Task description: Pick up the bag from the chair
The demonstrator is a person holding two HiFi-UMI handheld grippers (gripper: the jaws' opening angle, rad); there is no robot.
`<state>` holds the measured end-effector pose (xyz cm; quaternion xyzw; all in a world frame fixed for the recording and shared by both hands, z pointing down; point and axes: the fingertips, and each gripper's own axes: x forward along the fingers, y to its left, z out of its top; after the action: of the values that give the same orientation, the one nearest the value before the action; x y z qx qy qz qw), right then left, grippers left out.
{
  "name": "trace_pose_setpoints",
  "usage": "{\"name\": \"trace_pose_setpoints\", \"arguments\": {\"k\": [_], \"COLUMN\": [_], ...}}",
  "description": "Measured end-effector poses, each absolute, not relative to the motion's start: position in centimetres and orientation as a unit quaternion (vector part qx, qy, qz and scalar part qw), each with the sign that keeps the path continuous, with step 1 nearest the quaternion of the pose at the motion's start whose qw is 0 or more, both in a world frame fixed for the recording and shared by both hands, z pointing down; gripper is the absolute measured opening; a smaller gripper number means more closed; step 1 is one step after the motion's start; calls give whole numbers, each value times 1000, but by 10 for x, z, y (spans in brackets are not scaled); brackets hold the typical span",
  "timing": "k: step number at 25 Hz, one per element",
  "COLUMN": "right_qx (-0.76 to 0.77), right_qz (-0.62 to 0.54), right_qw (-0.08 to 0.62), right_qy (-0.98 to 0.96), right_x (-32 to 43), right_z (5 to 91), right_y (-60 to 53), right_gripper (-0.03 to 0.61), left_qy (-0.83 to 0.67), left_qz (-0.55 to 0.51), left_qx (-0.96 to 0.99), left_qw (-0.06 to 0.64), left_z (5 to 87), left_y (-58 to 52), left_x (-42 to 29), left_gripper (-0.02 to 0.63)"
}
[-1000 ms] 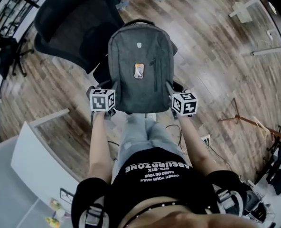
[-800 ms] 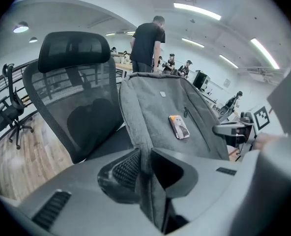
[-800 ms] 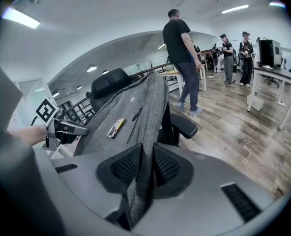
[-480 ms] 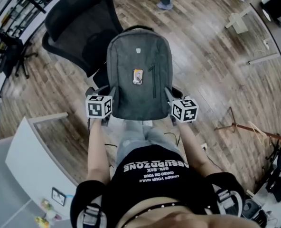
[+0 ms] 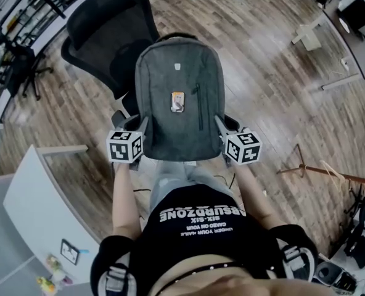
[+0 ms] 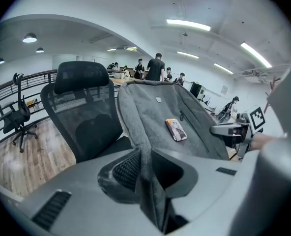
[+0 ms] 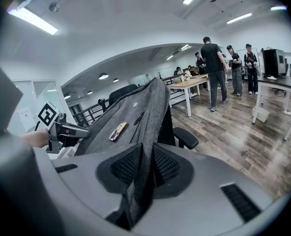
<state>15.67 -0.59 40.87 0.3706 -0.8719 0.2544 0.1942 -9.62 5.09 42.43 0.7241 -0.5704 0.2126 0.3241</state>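
My left gripper (image 6: 145, 156) is pinching a fold of grey cloth at the near left edge of the bag (image 5: 176, 73). The cloth runs straight through the narrow gap between the two ribbed pads. My right gripper (image 7: 146, 154) pinches the bag's near right edge in the same way, with fabric pressed between its pads. Seen from my head, both grippers sit level with each other, one at each lower corner of the bag, with their marker cubes toward me.

The bag is a grey backpack held between the grippers. Its front panel faces up and its top points away from me. A small orange and white tag (image 5: 179, 101) lies at the middle of the panel, with a dark zip (image 5: 200, 106) just to its right.

The bag hangs over the seat of a black mesh chair (image 5: 105, 36). The chair's back rises beyond the bag on the far left, and one armrest (image 5: 230, 122) shows by the right gripper. Whether the bag touches the seat is hidden.

Beneath is a wood plank floor (image 5: 281, 91). A white desk (image 5: 41, 208) stands near left. Far across the room, people (image 7: 214, 68) stand by a table (image 7: 192, 85).
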Motion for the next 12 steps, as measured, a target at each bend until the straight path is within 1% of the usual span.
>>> {"name": "trace_pose_setpoints", "arguments": {"k": [5, 12], "right_qx": [366, 359], "right_qz": [250, 251], "right_qw": [181, 153], "right_qy": [-878, -886], "right_x": [160, 159], "right_z": [388, 355], "right_y": [10, 26], "right_gripper": [74, 74], "left_qy": [-580, -598], "left_qz": [196, 146], "left_qx": [728, 729], "left_qw": [308, 301], "left_z": [398, 358], "left_y": [69, 89], "left_x": [-92, -91], "left_gripper": [81, 78]}}
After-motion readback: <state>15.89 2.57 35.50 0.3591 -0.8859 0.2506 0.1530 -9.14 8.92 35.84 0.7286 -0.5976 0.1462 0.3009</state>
